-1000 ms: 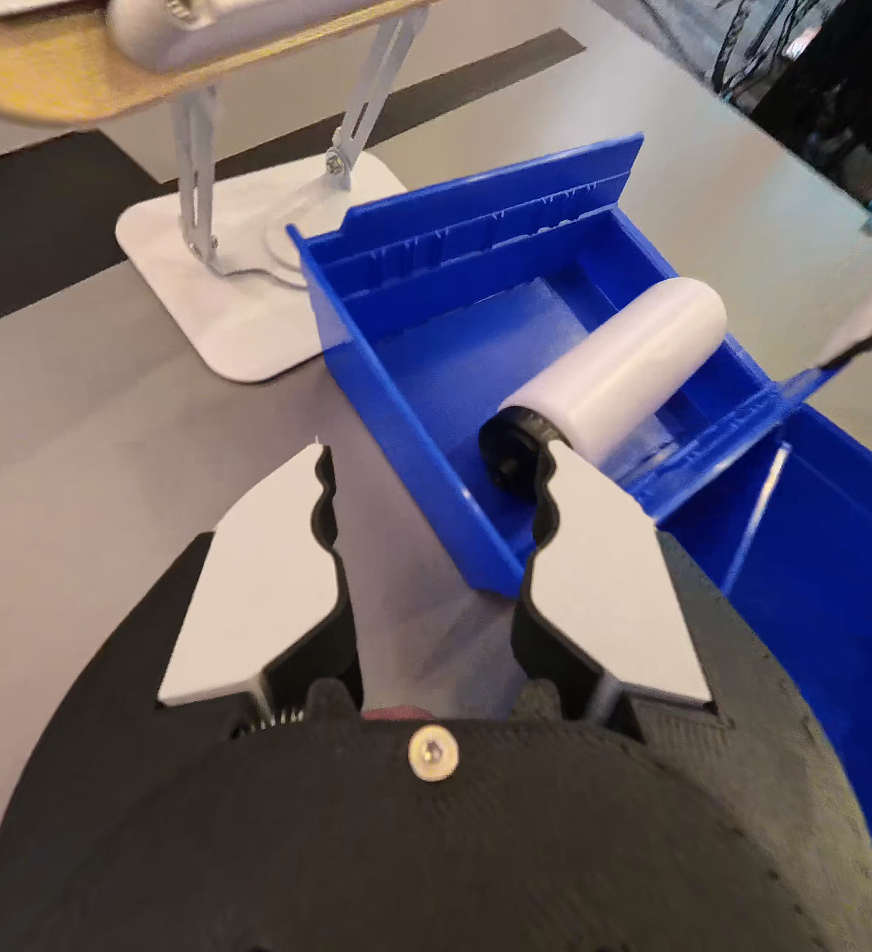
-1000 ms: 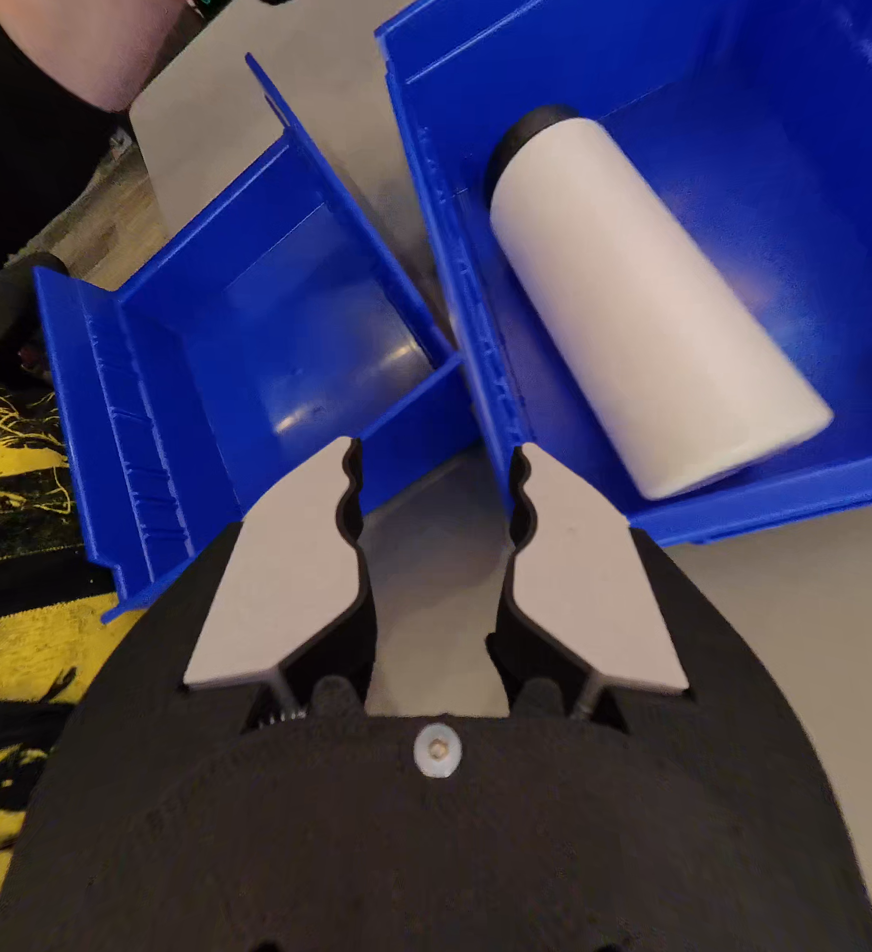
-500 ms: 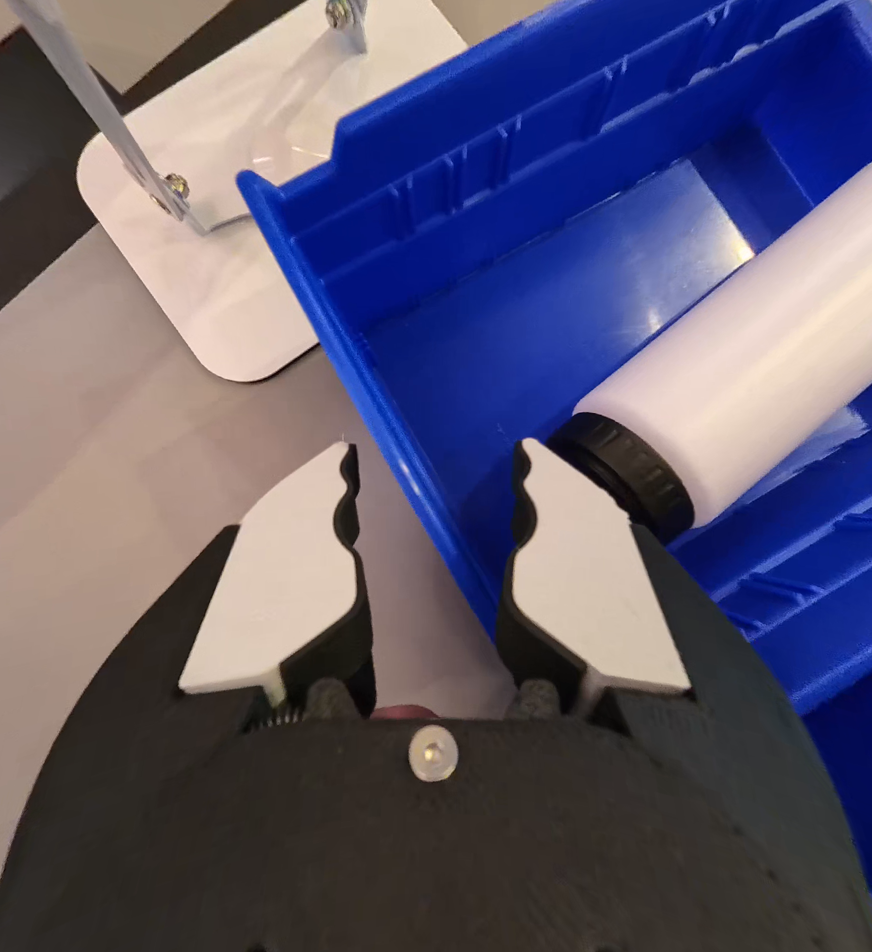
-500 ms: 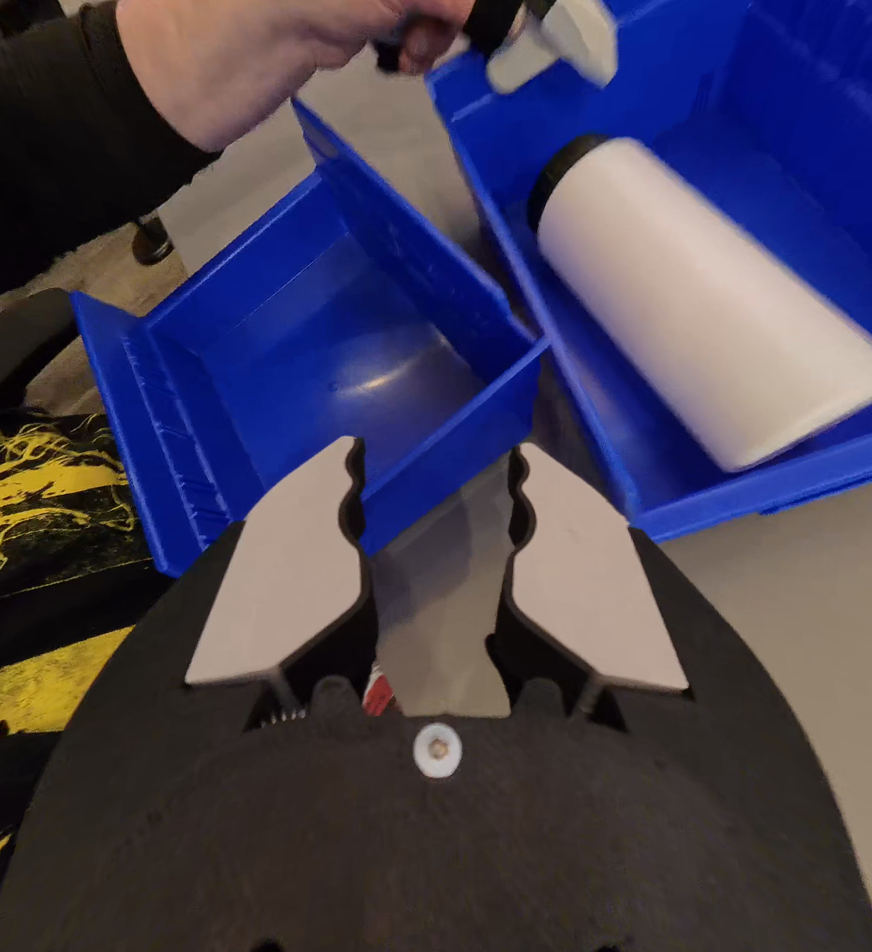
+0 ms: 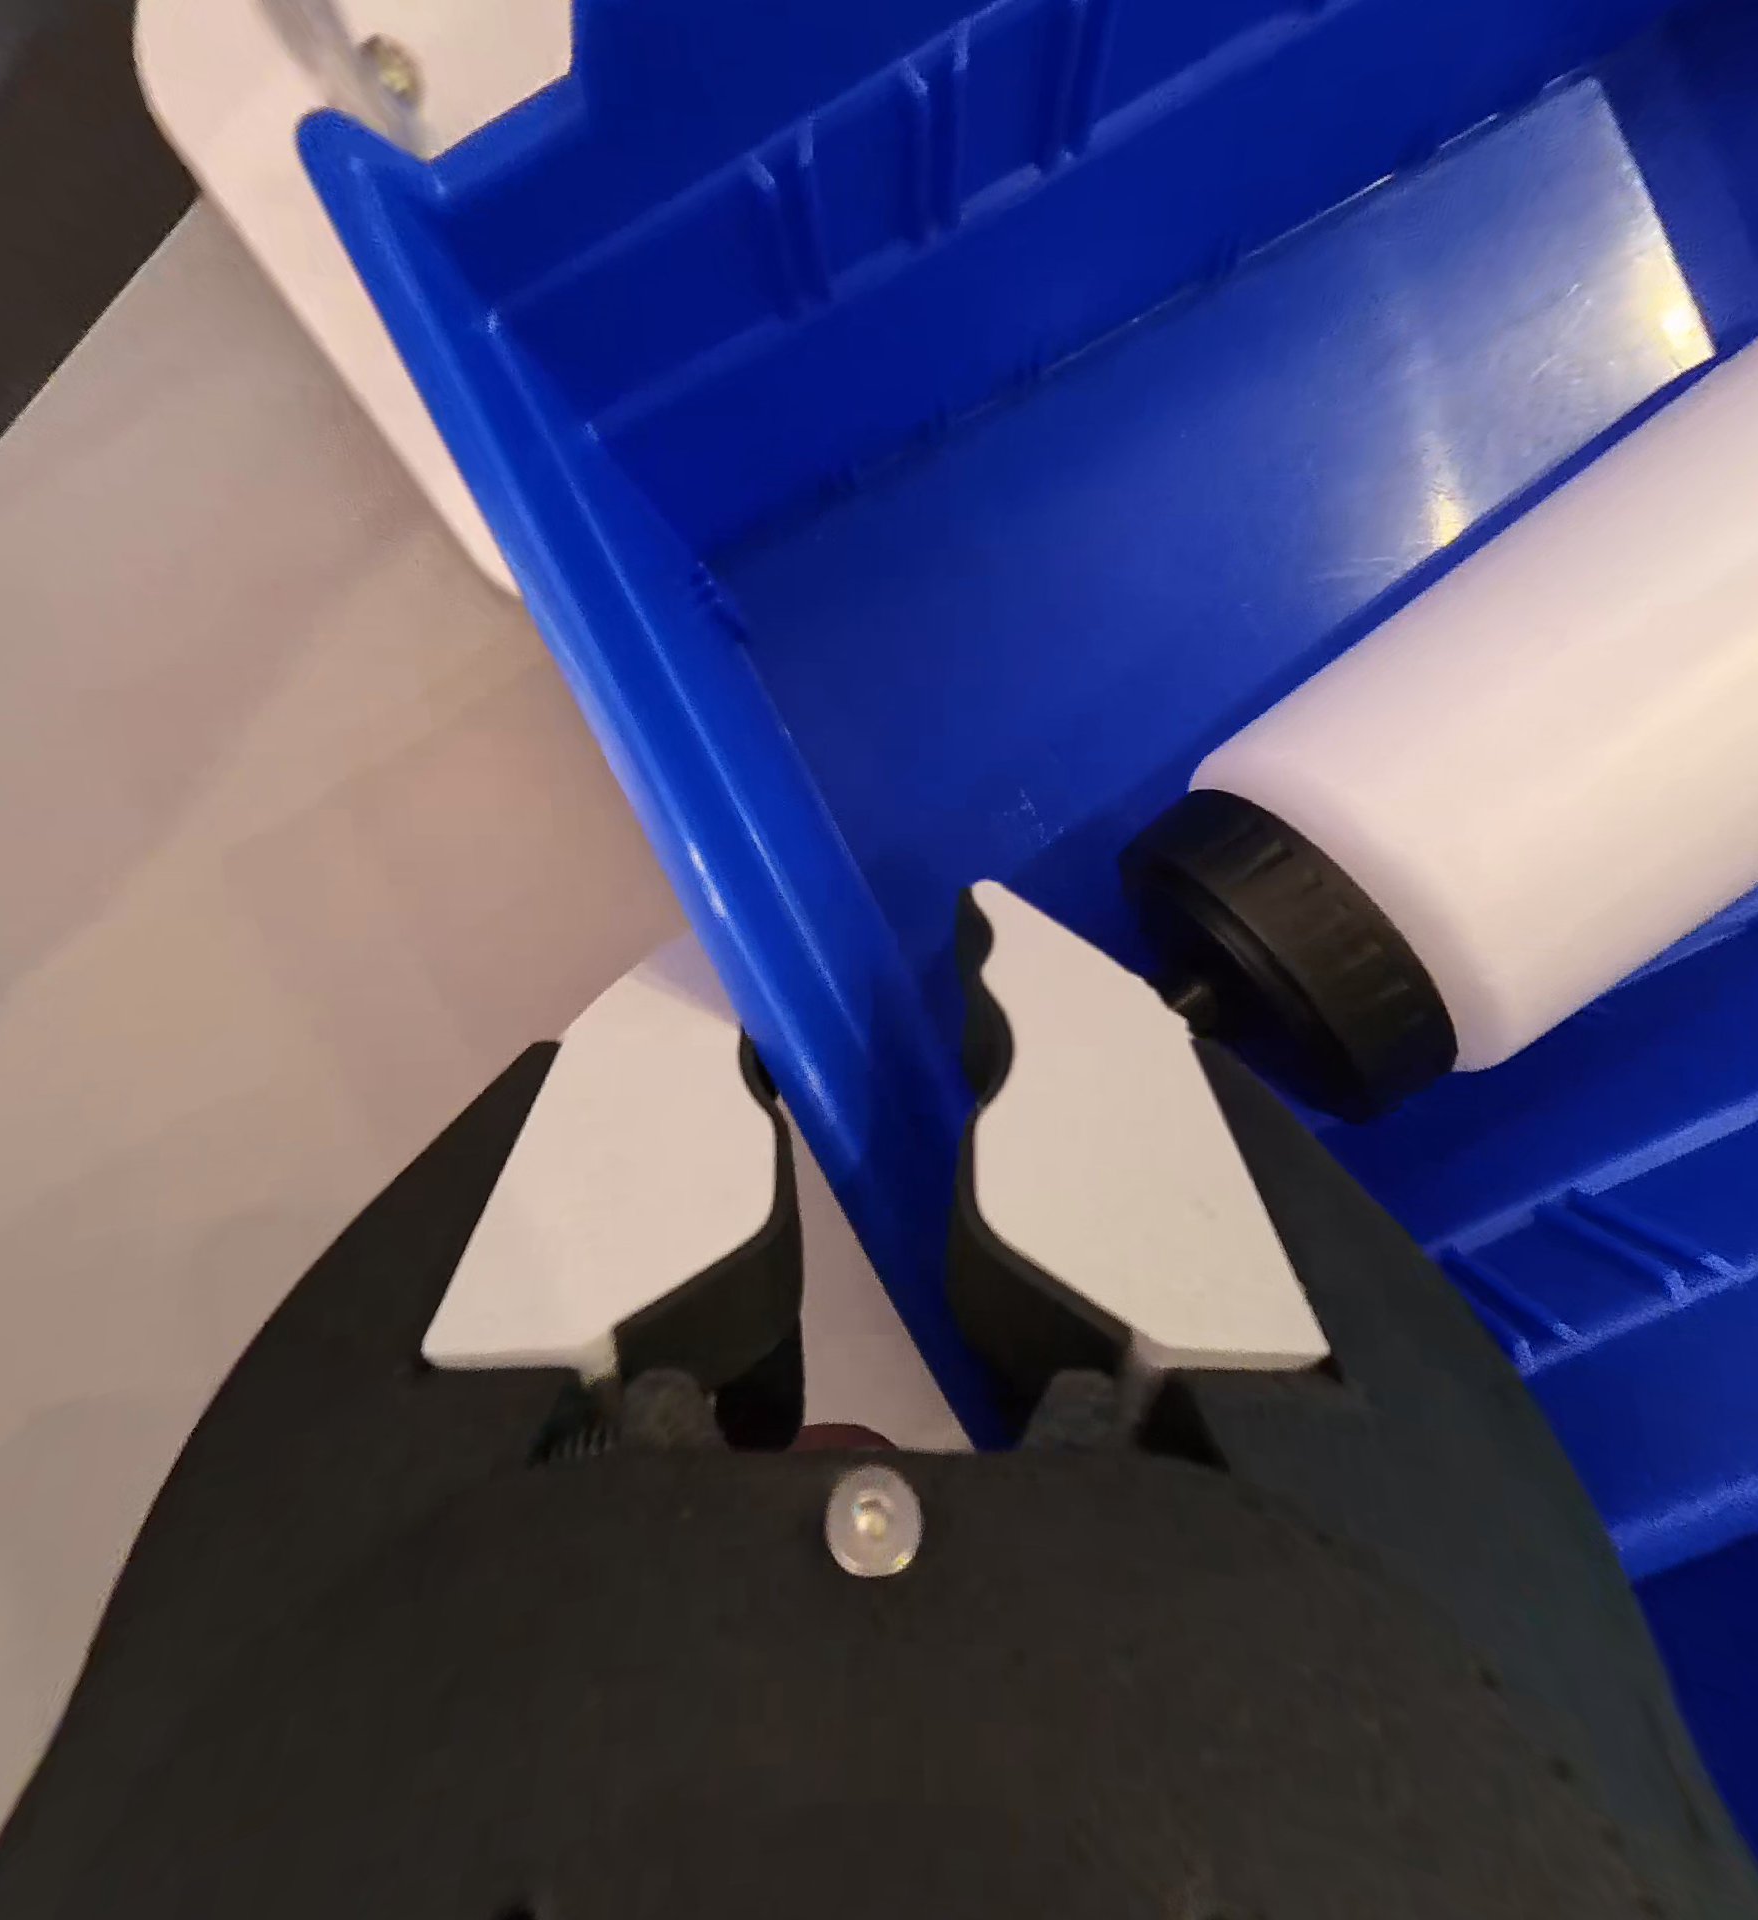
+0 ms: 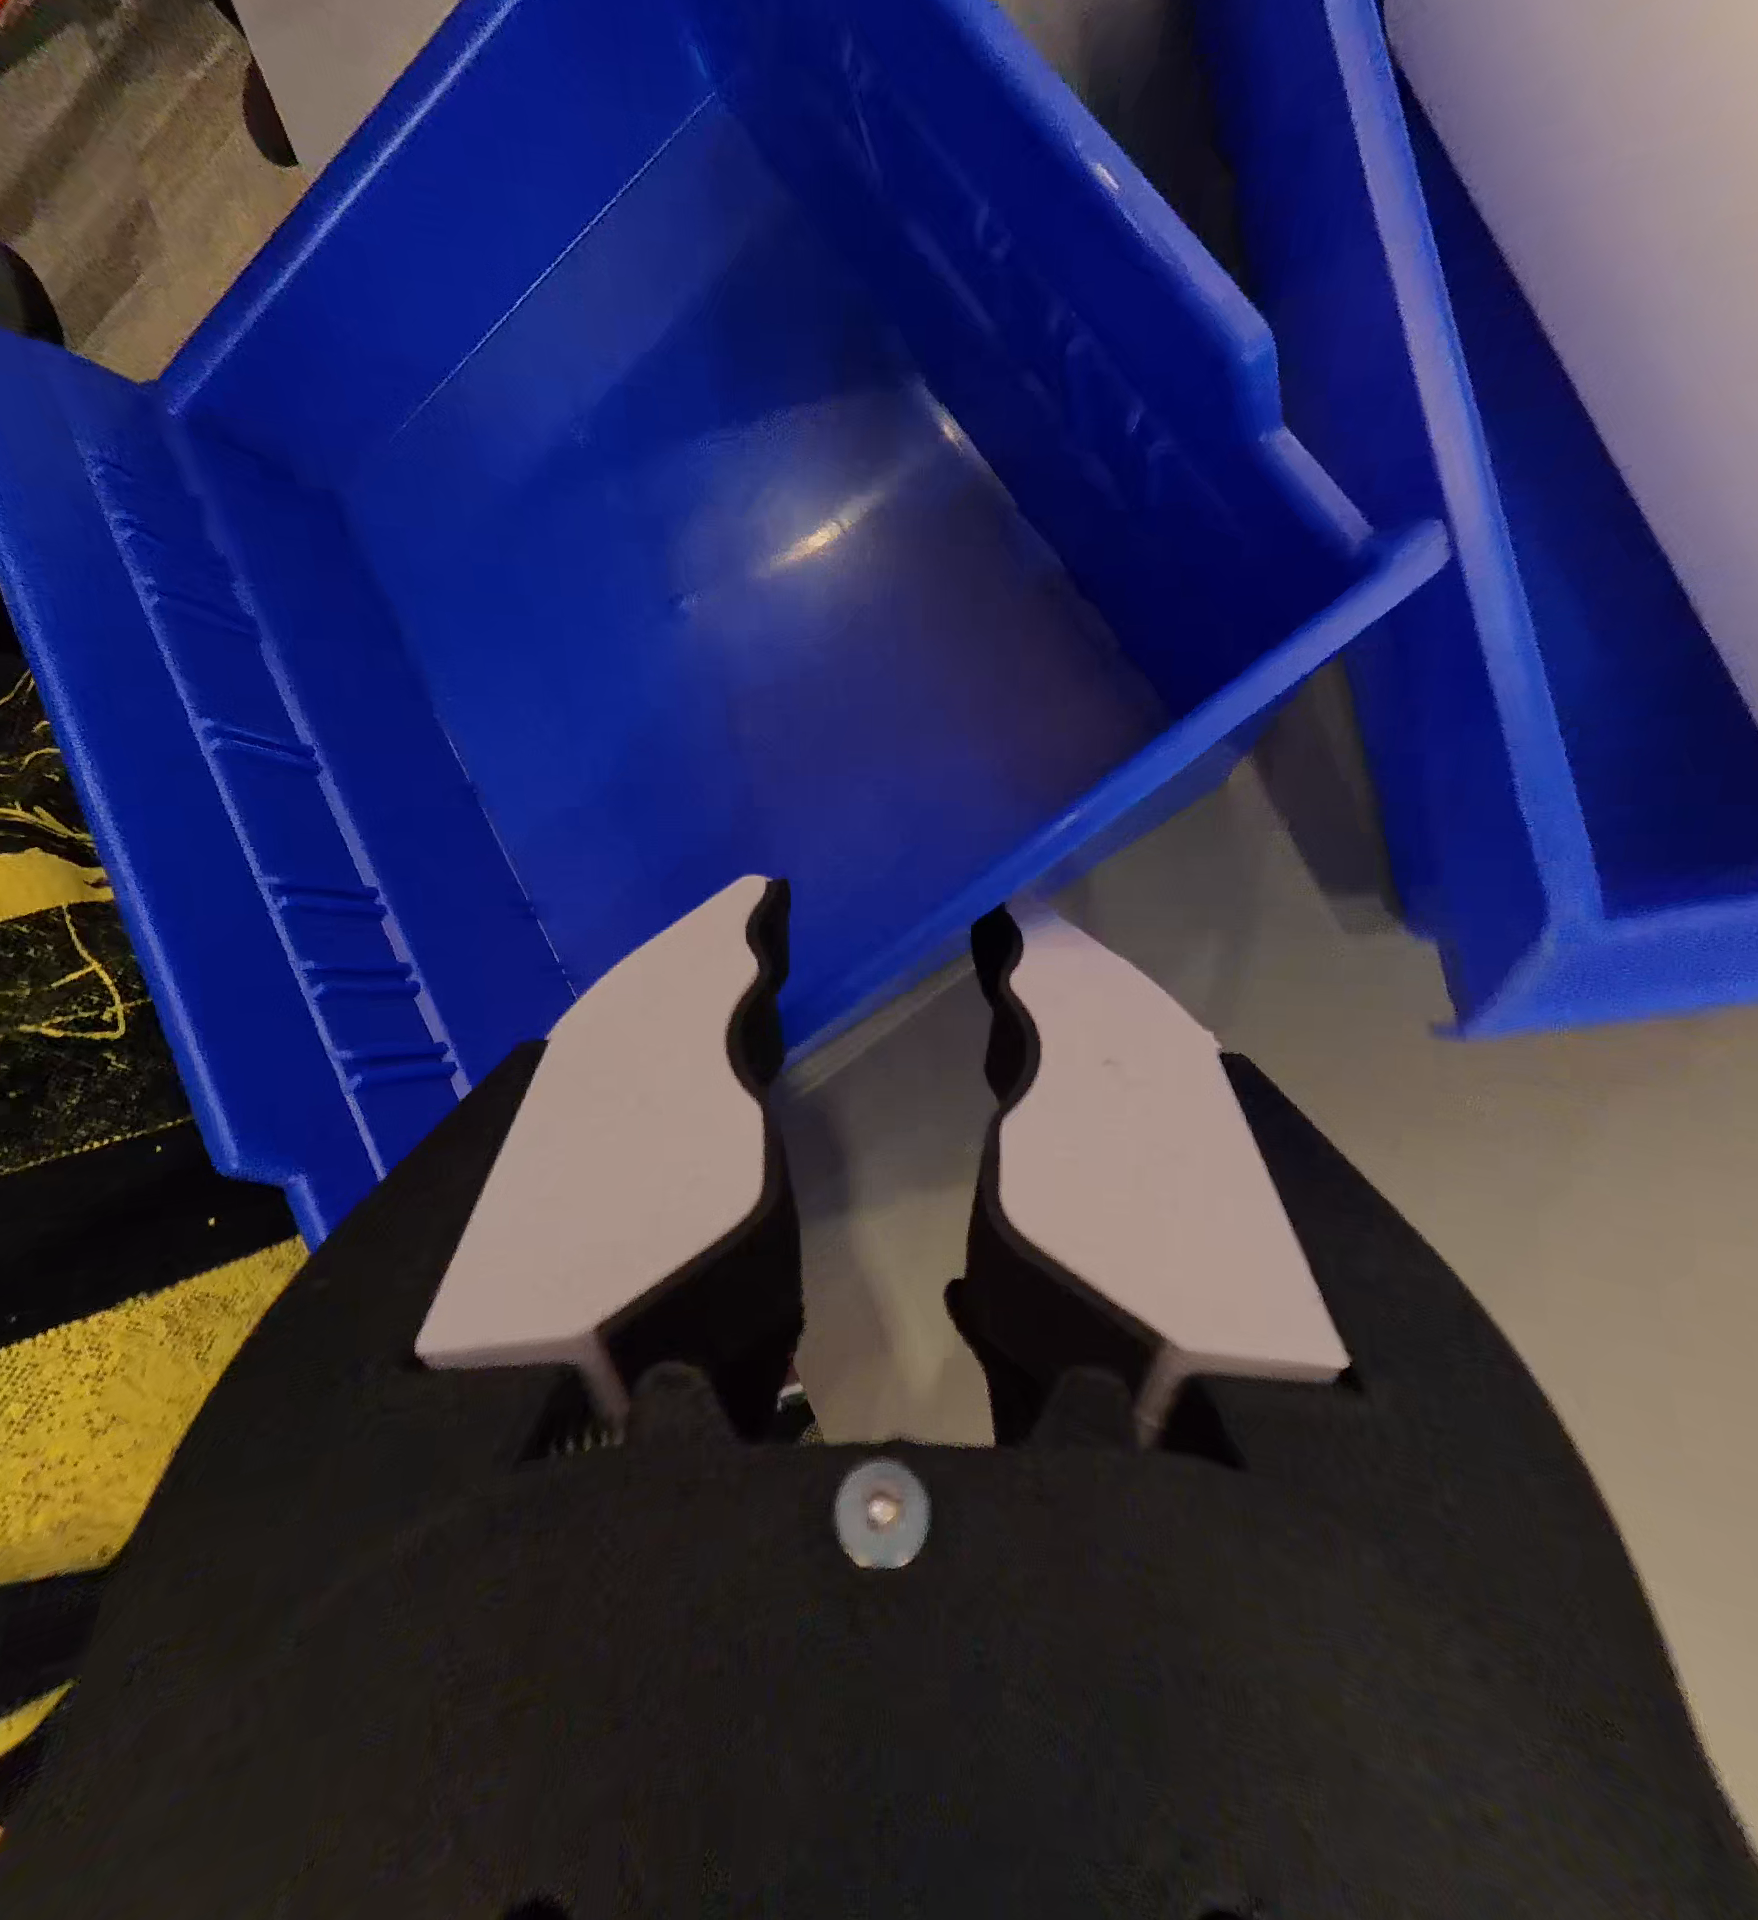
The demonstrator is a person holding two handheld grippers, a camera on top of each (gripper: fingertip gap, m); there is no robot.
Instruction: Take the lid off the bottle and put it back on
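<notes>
In the nearer blue bin [image 5: 958, 644]: white bottle [image 5: 1540, 727] on its side, black ribbed lid [image 5: 1301, 977] screwed on, facing the left gripper [image 5: 859, 1013]. Straddling the bin's side wall [image 5: 750, 883], jaws narrowly parted, probably to steady it. Over the empty second bin [image 6: 750, 582]: right gripper [image 6: 880, 920], tilted down, parted, holding nothing.

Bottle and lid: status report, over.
Left gripper open, jaws straddling the bin wall. Right gripper open, empty, at the empty bin. Bottle lying in its bin, black lid on, ungrabbed. Bin wall in the way.
</notes>
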